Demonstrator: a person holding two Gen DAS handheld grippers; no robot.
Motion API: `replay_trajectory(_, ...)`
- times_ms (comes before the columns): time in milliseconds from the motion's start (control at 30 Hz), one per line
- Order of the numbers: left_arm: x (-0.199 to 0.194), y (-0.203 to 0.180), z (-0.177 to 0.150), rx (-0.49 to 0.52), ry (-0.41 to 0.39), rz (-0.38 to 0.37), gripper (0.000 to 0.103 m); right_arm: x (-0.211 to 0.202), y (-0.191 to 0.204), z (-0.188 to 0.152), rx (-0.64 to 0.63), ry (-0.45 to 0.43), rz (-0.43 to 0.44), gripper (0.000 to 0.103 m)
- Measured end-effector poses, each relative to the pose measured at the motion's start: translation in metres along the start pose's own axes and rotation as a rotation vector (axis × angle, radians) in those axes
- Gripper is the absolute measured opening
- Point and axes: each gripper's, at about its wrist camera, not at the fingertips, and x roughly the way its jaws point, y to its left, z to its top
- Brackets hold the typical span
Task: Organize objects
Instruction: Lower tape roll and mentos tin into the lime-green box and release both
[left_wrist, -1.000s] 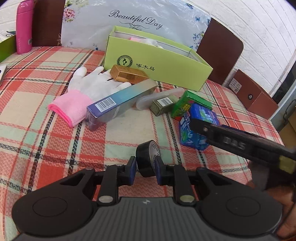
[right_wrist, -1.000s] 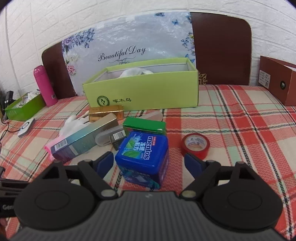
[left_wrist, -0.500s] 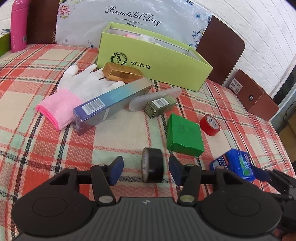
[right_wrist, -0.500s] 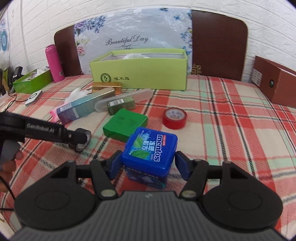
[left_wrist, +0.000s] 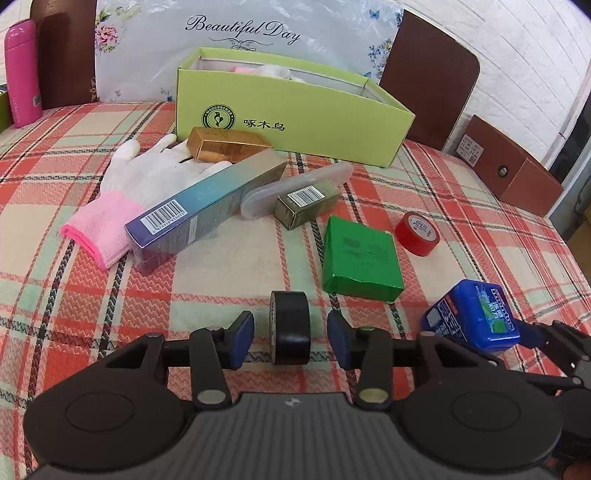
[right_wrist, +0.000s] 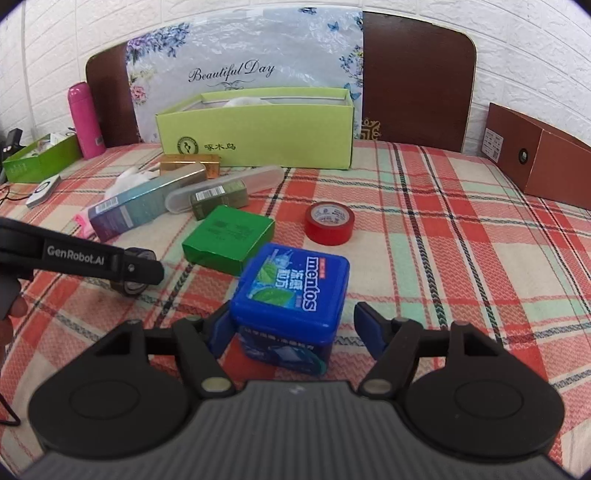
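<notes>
A black tape roll (left_wrist: 291, 325) stands on edge on the plaid cloth between my left gripper's (left_wrist: 290, 338) pads. There is a gap on each side while the jaws are closing. In the right wrist view that roll (right_wrist: 133, 288) shows partly behind a left finger (right_wrist: 92, 258). A blue Mentos box (right_wrist: 295, 284) rests on the cloth inside my right gripper (right_wrist: 295, 330). Its jaws are opening and the right pad is clear of the box. A green box (left_wrist: 360, 254) and a red tape roll (left_wrist: 417, 234) lie beyond. The lime-green open box (left_wrist: 291, 114) stands at the back.
A white and pink glove (left_wrist: 122, 184), a long teal box (left_wrist: 207, 199), a gold box (left_wrist: 225, 144), a clear case (left_wrist: 295, 184) and an olive box (left_wrist: 306, 203) lie clustered in front of the lime box. A pink bottle (left_wrist: 22, 74) stands far left, a brown box (left_wrist: 509, 166) far right.
My left gripper let go of the black tape, which now stands on the cloth. My right gripper brought the Mentos box nearer, off the pile, then loosened on it.
</notes>
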Motion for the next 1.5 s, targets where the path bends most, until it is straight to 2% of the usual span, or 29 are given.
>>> replay_trajectory(100,-0.001,0.004,0.002,-0.021,0.001,-0.019,0.045,-0.003,0.003,0.000,-0.015,0.004,-0.020,0.068)
replay_trajectory(233,0.003,0.003,0.005,-0.010,0.005,-0.003,0.042,0.000,0.001,0.001,0.006,0.012,-0.020,0.068)
replay_trajectory(267,0.005,0.002,0.005,-0.007,0.009,-0.010,0.037,0.002,0.000,0.001,0.010,0.015,-0.015,0.067)
replay_trajectory(300,0.006,0.002,0.005,-0.004,0.014,-0.021,0.028,0.004,-0.001,0.000,0.019,0.017,-0.001,0.060)
replay_trajectory(333,0.006,0.002,0.005,0.001,0.017,-0.031,0.019,0.004,-0.002,0.000,0.026,0.017,0.005,0.060)
replay_trajectory(500,0.000,0.002,0.008,0.004,0.025,-0.085,0.019,-0.003,-0.007,0.007,0.045,-0.007,0.053,0.059)
replay_trajectory(633,-0.020,-0.006,0.023,0.028,-0.033,-0.138,0.019,-0.014,-0.009,0.025,0.032,-0.066,0.085,0.059)
replay_trajectory(867,-0.039,-0.020,0.077,0.072,-0.145,-0.177,0.019,-0.013,-0.019,0.081,0.007,-0.189,0.127,0.059)
replay_trajectory(1100,-0.027,-0.028,0.143,0.058,-0.226,-0.165,0.019,0.025,-0.025,0.145,-0.036,-0.274,0.100,0.059)
replay_trajectory(1233,-0.007,-0.028,0.184,0.029,-0.234,-0.182,0.019,0.060,-0.031,0.179,-0.059,-0.294,0.085,0.059)
replay_trajectory(1500,0.063,-0.023,0.239,0.001,-0.207,-0.127,0.019,0.129,-0.028,0.217,-0.133,-0.293,0.054,0.059)
